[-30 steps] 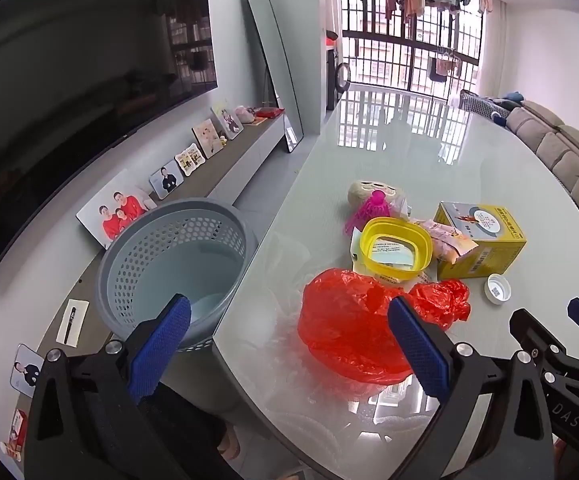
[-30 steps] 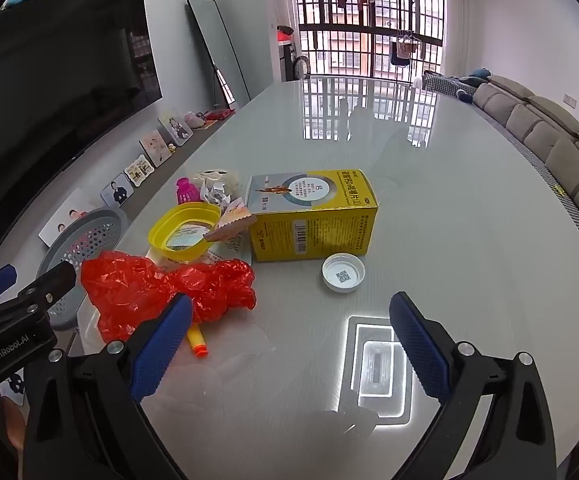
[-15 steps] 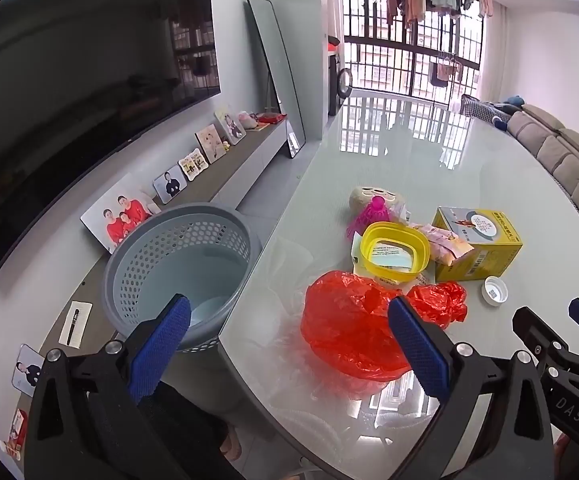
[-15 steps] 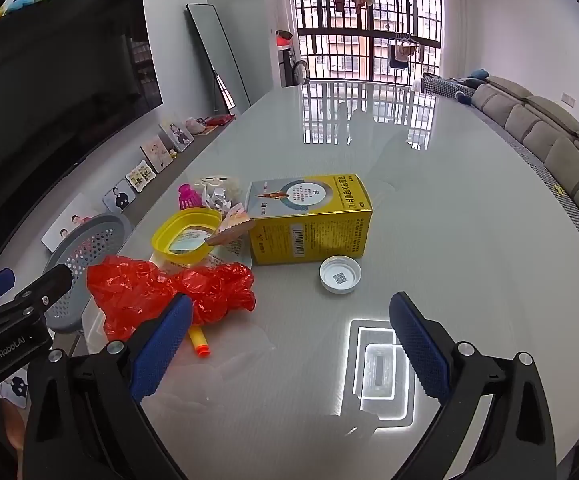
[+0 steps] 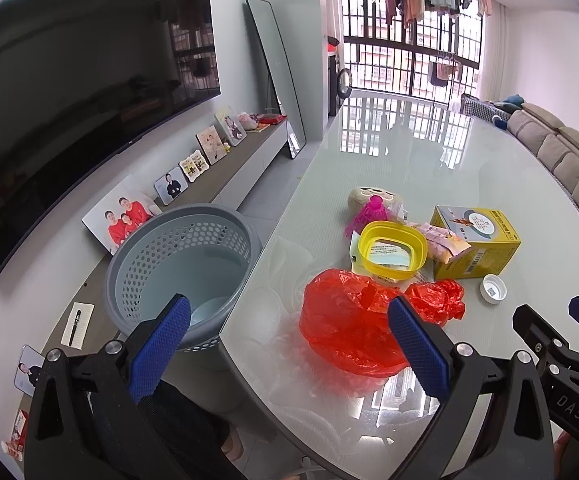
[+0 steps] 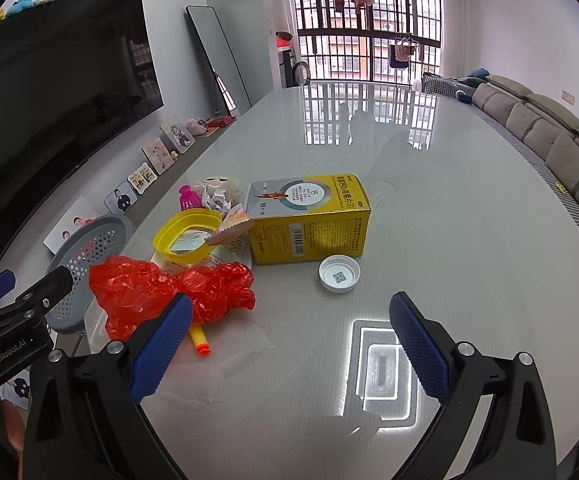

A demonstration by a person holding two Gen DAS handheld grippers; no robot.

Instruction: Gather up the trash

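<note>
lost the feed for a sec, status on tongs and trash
Left tongs open, right tongs open, both empty. Crumpled red plastic bag on glossy white table, untouched. Grey perforated bin alongside; nothing blocking.

We look along our left gripper (image 5: 287, 346), its blue-padded jaws spread wide and holding nothing. Between them lies a crumpled red plastic bag (image 5: 353, 328) near the edge of the glossy table (image 5: 409, 152). Beyond it sit a yellow lid (image 5: 392, 246), a yellow box (image 5: 475, 242) and a white cap (image 5: 494, 288) — well apart from the grey perforated basket (image 5: 181, 264) on the floor beside the table.
</note>
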